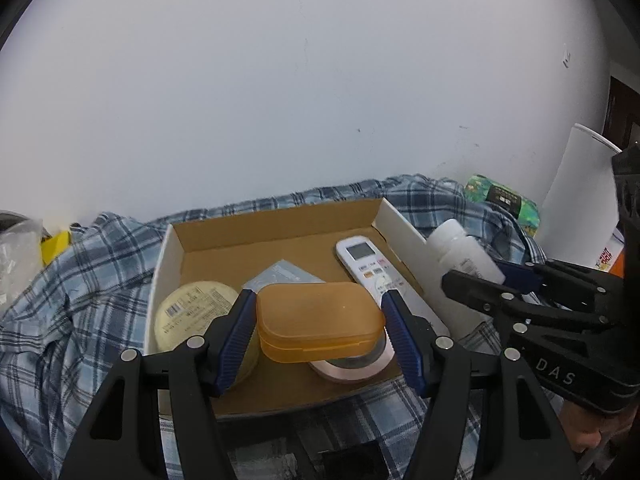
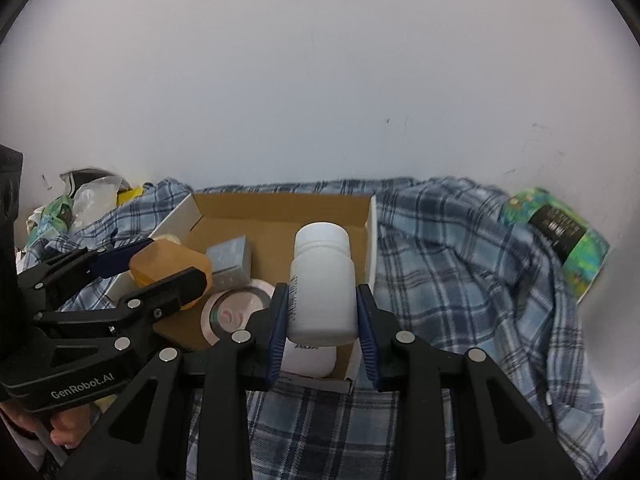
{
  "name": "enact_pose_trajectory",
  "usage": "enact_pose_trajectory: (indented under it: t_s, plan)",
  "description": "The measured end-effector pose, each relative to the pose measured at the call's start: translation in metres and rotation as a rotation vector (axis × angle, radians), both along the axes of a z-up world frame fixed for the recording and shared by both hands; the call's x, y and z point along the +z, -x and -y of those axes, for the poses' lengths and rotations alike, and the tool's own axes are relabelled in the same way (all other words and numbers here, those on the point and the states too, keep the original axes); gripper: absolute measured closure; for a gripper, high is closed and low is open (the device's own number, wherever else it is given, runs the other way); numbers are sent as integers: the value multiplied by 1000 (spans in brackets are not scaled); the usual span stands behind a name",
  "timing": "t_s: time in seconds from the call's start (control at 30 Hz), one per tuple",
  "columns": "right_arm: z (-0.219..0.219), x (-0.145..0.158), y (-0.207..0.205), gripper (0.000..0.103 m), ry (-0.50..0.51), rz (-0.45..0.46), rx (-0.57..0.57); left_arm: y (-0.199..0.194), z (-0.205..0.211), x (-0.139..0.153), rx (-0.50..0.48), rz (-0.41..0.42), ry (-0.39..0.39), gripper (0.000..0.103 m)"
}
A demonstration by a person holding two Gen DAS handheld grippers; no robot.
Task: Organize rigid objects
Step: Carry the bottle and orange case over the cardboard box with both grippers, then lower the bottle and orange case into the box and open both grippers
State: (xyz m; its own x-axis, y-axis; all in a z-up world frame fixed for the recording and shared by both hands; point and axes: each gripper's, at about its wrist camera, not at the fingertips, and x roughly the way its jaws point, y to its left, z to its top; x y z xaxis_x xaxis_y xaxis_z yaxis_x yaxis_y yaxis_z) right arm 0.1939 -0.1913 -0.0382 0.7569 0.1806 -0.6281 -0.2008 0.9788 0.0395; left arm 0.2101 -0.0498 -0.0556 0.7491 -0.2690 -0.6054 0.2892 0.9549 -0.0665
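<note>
My left gripper [image 1: 318, 320] is shut on an orange translucent case [image 1: 320, 316], held over the near side of an open cardboard box [image 1: 280, 232]. Inside the box lie a white remote [image 1: 370, 266], a round yellow tin [image 1: 196, 312], a small grey box [image 1: 282, 274] and a pink tape roll [image 1: 352, 366]. My right gripper [image 2: 322, 320] is shut on a white plastic bottle [image 2: 322, 276], held over the box's right end [image 2: 372, 240] with the remote [image 2: 308, 360] under it. The orange case [image 2: 168, 268] and left gripper [image 2: 152, 276] show at the left of the right wrist view.
The box rests on a rumpled blue plaid shirt [image 2: 460, 280]. A green patterned packet [image 2: 560, 236] lies at the far right by the white wall. A white cylinder [image 1: 580, 200] stands at the right, and plastic bags [image 2: 88, 196] are heaped at the left.
</note>
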Motion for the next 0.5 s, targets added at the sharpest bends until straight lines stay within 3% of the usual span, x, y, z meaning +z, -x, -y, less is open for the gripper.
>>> enact_pose_trajectory:
  t_s: [0.5]
  plan:
    - [-10,-22,-7,71,20,-73,49,-8,2,-20,-17,-64,12,35]
